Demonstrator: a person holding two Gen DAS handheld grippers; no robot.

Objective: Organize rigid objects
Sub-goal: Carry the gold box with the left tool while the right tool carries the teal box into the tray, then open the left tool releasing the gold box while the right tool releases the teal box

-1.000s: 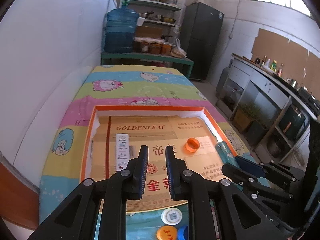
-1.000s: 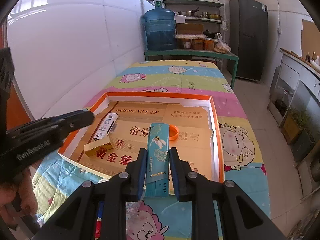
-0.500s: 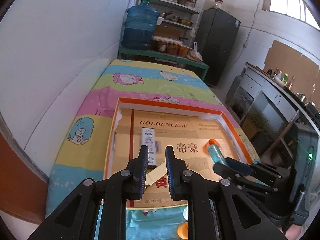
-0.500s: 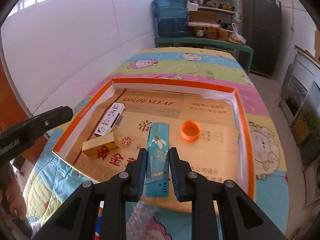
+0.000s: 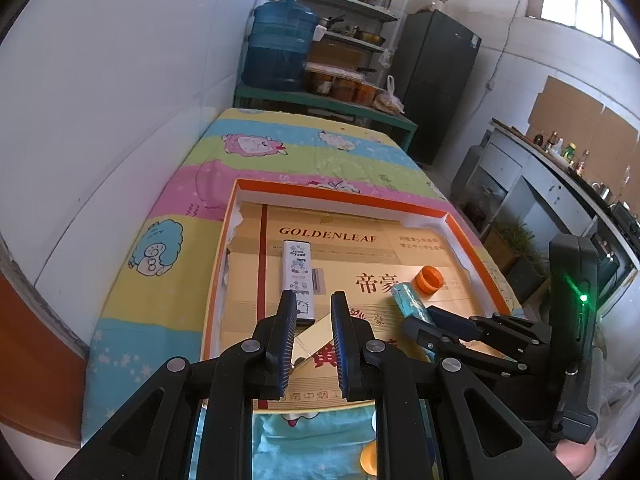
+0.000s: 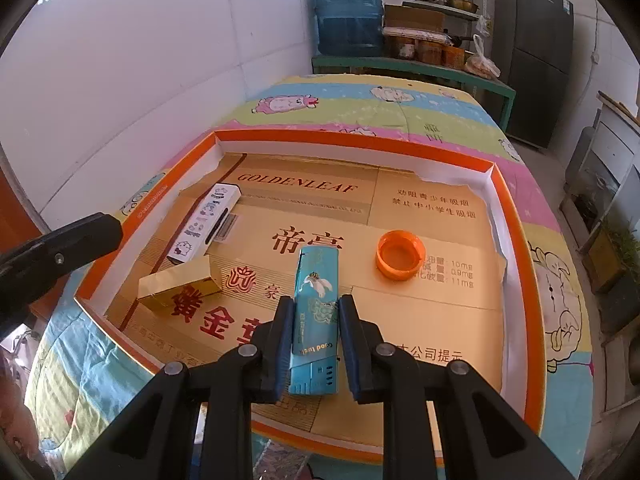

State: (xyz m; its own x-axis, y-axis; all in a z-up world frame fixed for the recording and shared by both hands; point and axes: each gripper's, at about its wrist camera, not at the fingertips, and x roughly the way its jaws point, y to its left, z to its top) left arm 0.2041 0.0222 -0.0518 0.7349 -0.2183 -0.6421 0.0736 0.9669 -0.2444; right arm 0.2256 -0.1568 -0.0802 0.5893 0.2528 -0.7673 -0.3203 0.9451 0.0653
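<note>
An orange-rimmed tray [image 6: 352, 140] [image 5: 340, 194] lined with flattened cardboard lies on a colourful cloth. My right gripper [image 6: 314, 320] [image 5: 416, 320] is shut on a teal lighter-shaped box [image 6: 316, 300] [image 5: 408, 300], held low over the tray's middle. In the tray lie an orange cap [image 6: 398, 258] [image 5: 428, 280], a white patterned box [image 6: 204, 220] [image 5: 298, 276] and a gold box [image 6: 176, 284] [image 5: 316, 340]. My left gripper [image 5: 314, 320] [image 6: 60, 252] hovers by the tray's near left corner, shut with nothing between its fingers. The gold box shows behind the narrow gap between them.
A white wall runs along the left of the cloth-covered table [image 5: 280, 152]. At its far end stand a blue water jug [image 5: 278, 48], loaded shelves and a dark fridge [image 5: 440, 80]. A counter [image 5: 560, 184] lines the right. Another orange cap [image 5: 368, 456] lies on the cloth nearby.
My right gripper has sunk and moved forward over the tray, still holding the teal box. My left gripper drifted towards the tray's left side and a little down.
</note>
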